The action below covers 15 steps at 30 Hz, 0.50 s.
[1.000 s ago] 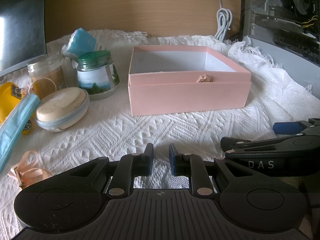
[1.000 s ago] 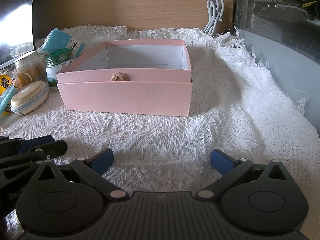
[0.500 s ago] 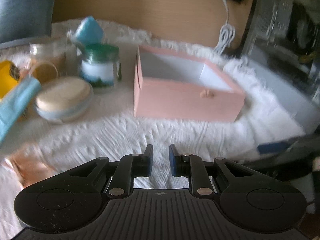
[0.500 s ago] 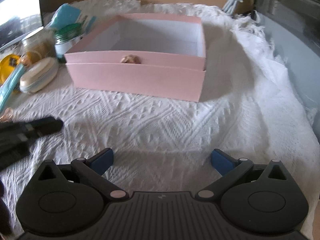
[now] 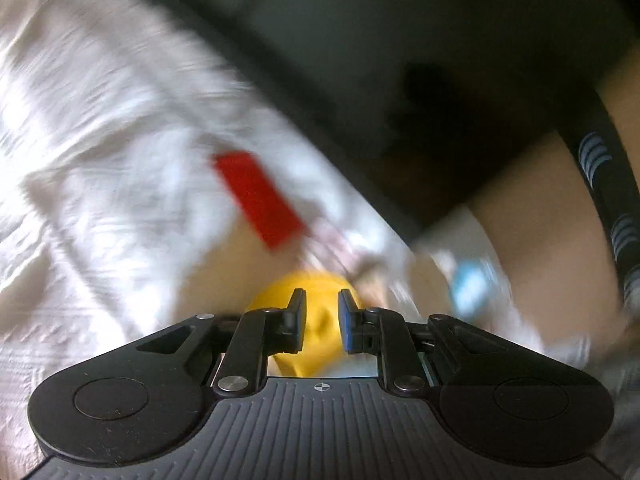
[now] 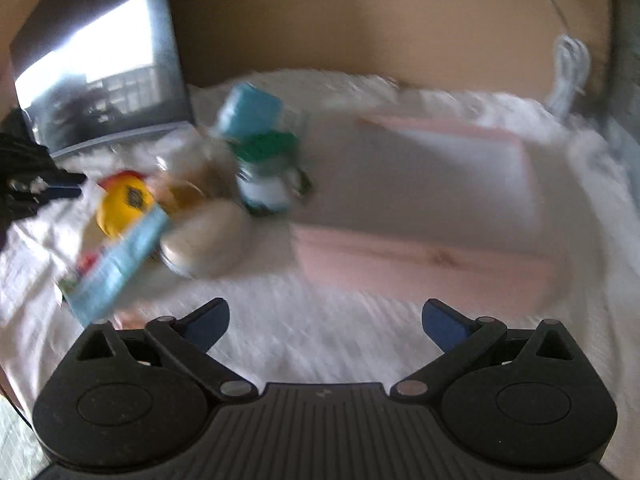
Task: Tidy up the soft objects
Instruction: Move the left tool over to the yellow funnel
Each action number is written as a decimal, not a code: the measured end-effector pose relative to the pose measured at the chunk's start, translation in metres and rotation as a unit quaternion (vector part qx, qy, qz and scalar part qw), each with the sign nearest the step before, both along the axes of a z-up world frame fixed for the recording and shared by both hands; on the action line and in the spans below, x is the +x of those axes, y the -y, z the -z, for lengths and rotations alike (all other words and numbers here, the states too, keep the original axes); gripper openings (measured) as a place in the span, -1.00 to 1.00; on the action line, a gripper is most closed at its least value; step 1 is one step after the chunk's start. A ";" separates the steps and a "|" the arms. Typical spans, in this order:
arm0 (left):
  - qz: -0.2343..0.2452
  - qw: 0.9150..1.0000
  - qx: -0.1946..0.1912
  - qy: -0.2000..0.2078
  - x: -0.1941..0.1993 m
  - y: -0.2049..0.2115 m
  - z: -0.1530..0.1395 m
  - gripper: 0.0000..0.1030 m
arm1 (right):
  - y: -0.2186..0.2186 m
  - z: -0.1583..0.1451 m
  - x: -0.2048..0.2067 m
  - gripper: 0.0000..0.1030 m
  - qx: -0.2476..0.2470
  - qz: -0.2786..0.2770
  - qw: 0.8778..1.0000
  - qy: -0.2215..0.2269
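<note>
A white woven cloth (image 6: 340,332) with a raised knit-like pattern covers the table, backed by a pale wooden wall; both views are smeared by motion, so fine detail is lost.

Nearest in the right wrist view, the right gripper (image 6: 324,320) has its blue-tipped fingers spread wide with nothing between them, hovering over bare cloth, probably readied for a pickup. At about ten o'clock from it lies a cluster of small items: a flat light-blue packet (image 6: 120,264), a rounded cream pouch (image 6: 208,236) with a soft, pillowy outline, a yellow round object (image 6: 124,204), and behind them a green-lidded jar (image 6: 266,172) with a blue block (image 6: 250,110) above. These look gathered on one side as the stock to be sorted. At one o'clock sits the pink box (image 6: 424,264), a rigid square-cornered card box, open-topped, seemingly the destination. A dark screen (image 6: 100,76) stands at eleven o'clock.

In the left wrist view, the left gripper (image 5: 320,312) has its fingers drawn close with a narrow gap, gripping nothing that I can see; the yellow object (image 5: 308,292) shows smooth and domed just past the tips. Whether they touch it cannot be told. At eleven o'clock beyond lies a red flat rectangle (image 5: 256,200) on the cloth.
</note>
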State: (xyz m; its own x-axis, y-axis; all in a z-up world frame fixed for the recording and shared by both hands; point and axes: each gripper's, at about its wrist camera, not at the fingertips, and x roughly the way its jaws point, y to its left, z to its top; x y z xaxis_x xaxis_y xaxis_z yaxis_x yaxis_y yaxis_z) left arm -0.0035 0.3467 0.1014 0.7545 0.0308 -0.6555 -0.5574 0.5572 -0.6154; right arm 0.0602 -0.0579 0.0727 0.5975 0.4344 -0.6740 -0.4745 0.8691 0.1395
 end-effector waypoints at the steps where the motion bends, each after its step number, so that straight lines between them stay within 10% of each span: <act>1: -0.024 1.000 -0.012 0.004 0.001 -0.011 0.003 -0.64 | -0.010 -0.002 0.000 0.95 -0.002 -0.007 1.000 0.007; 15: -0.093 0.995 -0.039 0.006 0.041 -0.043 0.039 -0.63 | -0.041 0.009 -0.014 0.87 -0.046 -0.034 0.998 -0.011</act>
State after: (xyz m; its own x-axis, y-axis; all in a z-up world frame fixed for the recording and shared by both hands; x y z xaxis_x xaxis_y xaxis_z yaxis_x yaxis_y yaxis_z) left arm 0.0375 0.3898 0.0628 0.7481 0.1192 -0.6528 -0.6388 0.3953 -0.6600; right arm 0.0457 -0.0166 0.0635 0.5538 0.4098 -0.7248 -0.5310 0.8443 0.0717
